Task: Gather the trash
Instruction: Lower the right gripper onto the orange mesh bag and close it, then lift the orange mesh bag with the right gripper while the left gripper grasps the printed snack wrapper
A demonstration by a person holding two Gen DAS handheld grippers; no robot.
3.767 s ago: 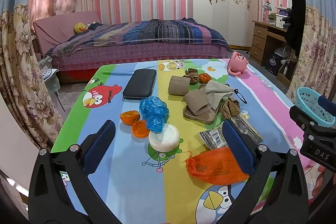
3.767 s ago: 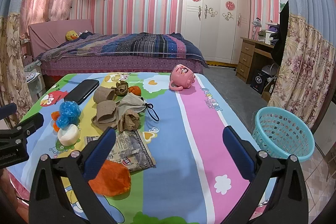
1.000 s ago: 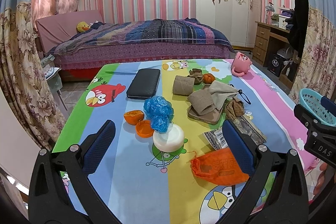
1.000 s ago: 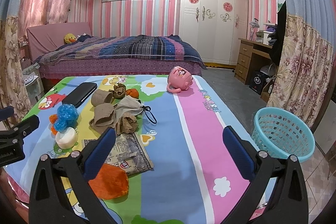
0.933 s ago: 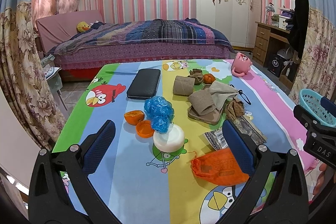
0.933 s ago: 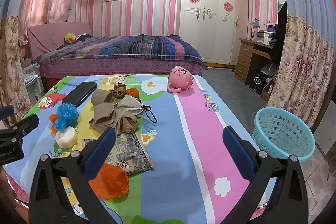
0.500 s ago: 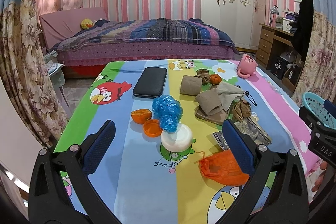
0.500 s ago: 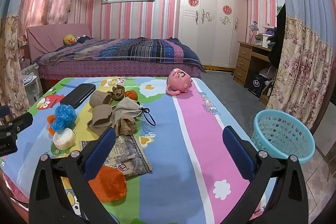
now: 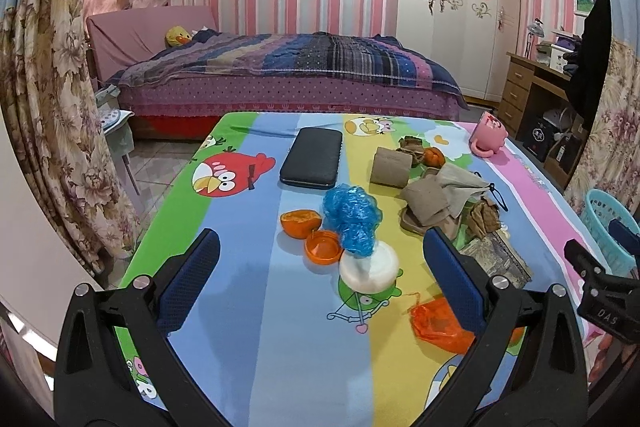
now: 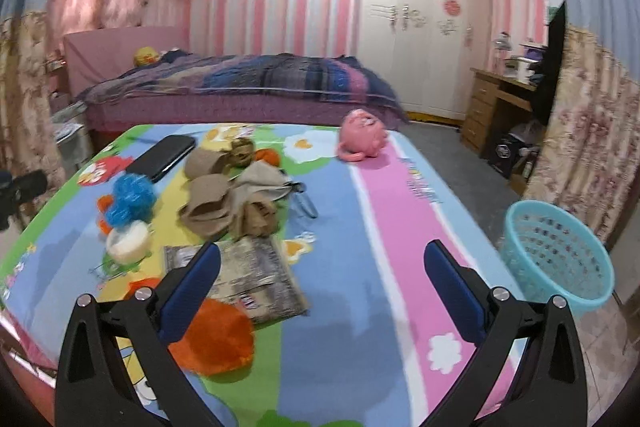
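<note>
Trash lies on the cartoon-print table (image 9: 256,307): a crumpled blue plastic bag (image 9: 352,213), orange peels (image 9: 301,222), a white foam puck (image 9: 370,269), brown paper scraps (image 9: 430,203), a newspaper (image 10: 256,273) and an orange bag (image 10: 216,341), which also shows in the left wrist view (image 9: 440,325). A teal basket (image 10: 556,255) stands on the floor to the right. My left gripper (image 9: 320,267) is open and empty above the near table edge. My right gripper (image 10: 320,267) is open and empty over the table's near right part.
A black case (image 9: 314,157) and a pink mug (image 9: 488,139) sit toward the far side. A bed (image 9: 280,75) lies behind the table, floral curtains (image 9: 52,131) hang at the left, and a wooden desk (image 10: 500,103) stands at the right.
Both grippers have drawn back and risen slightly, staying open. The right view has swung a little and is blurred. Nothing on the table has moved.
</note>
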